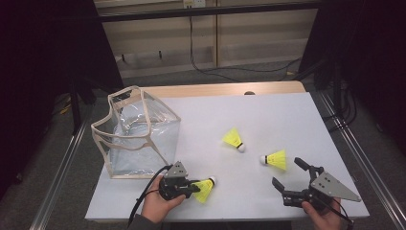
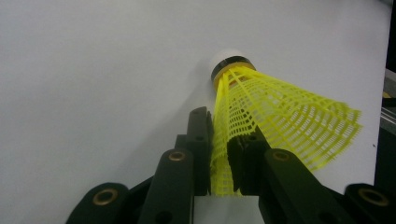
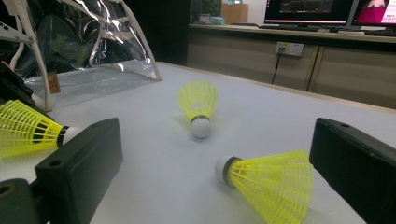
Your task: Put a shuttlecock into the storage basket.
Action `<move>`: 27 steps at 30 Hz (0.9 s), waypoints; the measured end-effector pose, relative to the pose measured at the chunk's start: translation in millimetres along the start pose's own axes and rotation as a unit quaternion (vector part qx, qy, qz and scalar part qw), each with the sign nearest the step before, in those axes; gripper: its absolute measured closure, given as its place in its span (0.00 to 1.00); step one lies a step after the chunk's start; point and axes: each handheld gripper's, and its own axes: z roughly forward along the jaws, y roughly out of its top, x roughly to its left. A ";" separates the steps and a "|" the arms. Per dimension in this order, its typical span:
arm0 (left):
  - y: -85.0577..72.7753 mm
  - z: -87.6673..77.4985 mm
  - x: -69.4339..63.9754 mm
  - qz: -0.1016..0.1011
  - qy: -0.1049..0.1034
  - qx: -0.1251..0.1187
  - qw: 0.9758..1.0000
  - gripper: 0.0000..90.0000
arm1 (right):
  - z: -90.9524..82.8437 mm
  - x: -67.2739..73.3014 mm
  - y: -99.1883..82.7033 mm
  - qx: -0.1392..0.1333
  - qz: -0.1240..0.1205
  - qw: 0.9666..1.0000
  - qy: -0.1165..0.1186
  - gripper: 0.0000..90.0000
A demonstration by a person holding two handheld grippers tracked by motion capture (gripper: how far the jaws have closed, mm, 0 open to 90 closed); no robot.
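Surface: white table (image 1: pixel 268 120), clear bag (image 1: pixel 139 134) at ten o'clock.
Left gripper (image 2: pixel 224 154): jaws pinched on yellow shuttlecock (image 2: pixel 280 116) skirt, at seven o'clock.
Right gripper (image 1: pixel 289 177): jaws wide apart, holding nothing, second shuttlecock (image 3: pixel 266 179) lying between them.

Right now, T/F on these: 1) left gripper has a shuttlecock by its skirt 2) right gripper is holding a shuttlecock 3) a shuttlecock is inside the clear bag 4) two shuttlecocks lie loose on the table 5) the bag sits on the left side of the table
1) True: the left gripper pinches the yellow mesh skirt of a shuttlecock.
2) False: the right gripper is open and holds nothing.
3) False: no shuttlecock shows inside the clear bag.
4) True: one near the table's middle, another just ahead of the right gripper.
5) True.
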 end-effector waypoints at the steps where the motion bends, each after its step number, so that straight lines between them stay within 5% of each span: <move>1: 0.0 -0.1 0.0 0.000 -0.001 -0.001 1.000 0.90 | 0.0 0.1 0.0 0.000 0.000 1.000 0.000 0.03; 27: 6.3 -8.0 -3.7 -0.020 -0.004 -0.011 1.000 0.98 | -0.2 0.0 0.7 -0.004 0.003 1.000 0.002 0.03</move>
